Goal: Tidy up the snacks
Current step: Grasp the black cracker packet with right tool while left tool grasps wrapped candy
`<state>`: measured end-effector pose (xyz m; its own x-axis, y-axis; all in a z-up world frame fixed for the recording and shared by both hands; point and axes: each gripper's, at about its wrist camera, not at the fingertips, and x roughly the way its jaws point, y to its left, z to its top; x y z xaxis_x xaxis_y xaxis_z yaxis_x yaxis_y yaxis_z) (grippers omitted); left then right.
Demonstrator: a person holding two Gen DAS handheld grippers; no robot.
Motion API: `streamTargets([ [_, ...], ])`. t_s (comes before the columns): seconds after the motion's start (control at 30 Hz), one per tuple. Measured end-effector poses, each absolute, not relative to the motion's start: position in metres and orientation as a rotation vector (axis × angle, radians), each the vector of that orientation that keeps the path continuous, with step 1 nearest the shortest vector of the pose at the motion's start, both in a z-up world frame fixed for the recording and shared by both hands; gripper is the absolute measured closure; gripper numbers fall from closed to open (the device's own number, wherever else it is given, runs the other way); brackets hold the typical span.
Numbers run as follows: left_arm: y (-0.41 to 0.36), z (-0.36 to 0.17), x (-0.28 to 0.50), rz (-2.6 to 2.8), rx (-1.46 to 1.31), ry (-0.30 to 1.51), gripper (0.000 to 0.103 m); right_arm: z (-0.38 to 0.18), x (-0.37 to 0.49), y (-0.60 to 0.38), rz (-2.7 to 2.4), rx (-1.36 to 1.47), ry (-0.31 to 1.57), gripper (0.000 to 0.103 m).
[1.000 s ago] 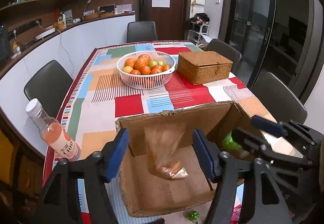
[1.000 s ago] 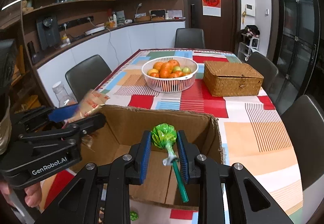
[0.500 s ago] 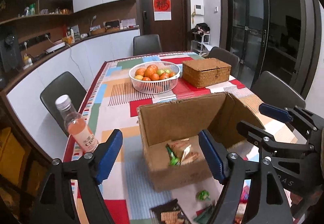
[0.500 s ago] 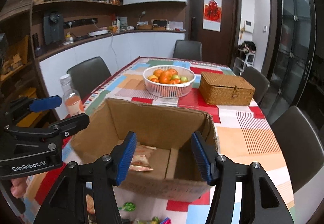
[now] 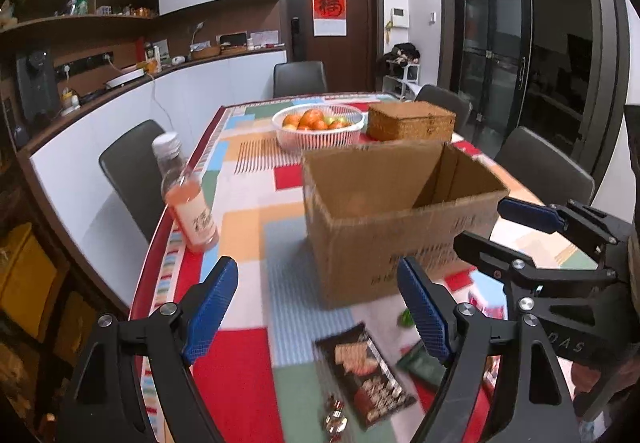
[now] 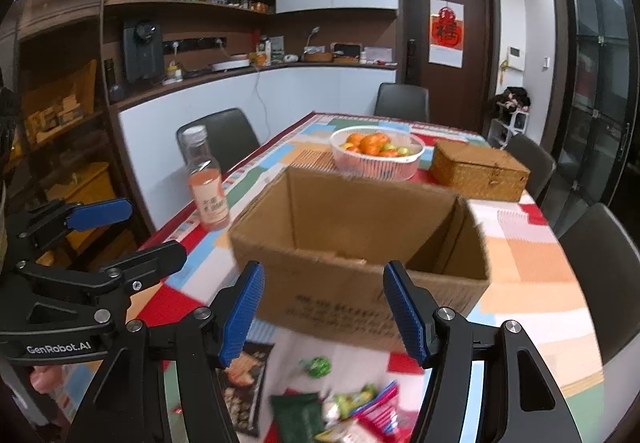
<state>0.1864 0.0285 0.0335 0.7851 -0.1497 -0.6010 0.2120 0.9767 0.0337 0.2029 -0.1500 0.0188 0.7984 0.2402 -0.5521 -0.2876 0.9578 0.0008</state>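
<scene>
Your left gripper [image 5: 316, 307] and right gripper [image 6: 324, 311] both gape wide, holding nothing, before the cardboard box [image 6: 360, 255]; snack packets [image 6: 320, 411] lie beneath.

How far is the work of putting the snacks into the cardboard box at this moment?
Done: unclear, because the cardboard box hides its floor from both views. In hand: nothing; the left gripper and the right gripper are both open and empty, on the near side of the box. Left: several snacks on the table in front of the box, among them a dark cracker tray, a dark green packet and a green wrapped candy.
</scene>
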Motion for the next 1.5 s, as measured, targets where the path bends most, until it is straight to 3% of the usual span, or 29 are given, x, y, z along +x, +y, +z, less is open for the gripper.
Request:
streamTargets([
  [0.83, 0.039, -0.089, 0.137, -0.208, 0.224, 0.823, 0.024, -0.077, 0.167, -0.123, 0.372, -0.116, 0.854, 0.040],
  [1.23, 0.044, -0.118, 0.154, -0.249, 0.149, 0.899, 0.044, -0.104, 0.176, -0.113, 0.376, -0.118, 0.957, 0.040],
  [1.37, 0.044, -0.125, 0.157, -0.262, 0.137, 0.916, 0.055, -0.110, 0.179, -0.111, 0.378, -0.113, 0.979, 0.040],
  [1.5, 0.049, -0.128, 0.159, -0.255, 0.119, 0.924, 0.076, -0.113, 0.182, -0.106, 0.383, -0.119, 0.993, 0.040],
])
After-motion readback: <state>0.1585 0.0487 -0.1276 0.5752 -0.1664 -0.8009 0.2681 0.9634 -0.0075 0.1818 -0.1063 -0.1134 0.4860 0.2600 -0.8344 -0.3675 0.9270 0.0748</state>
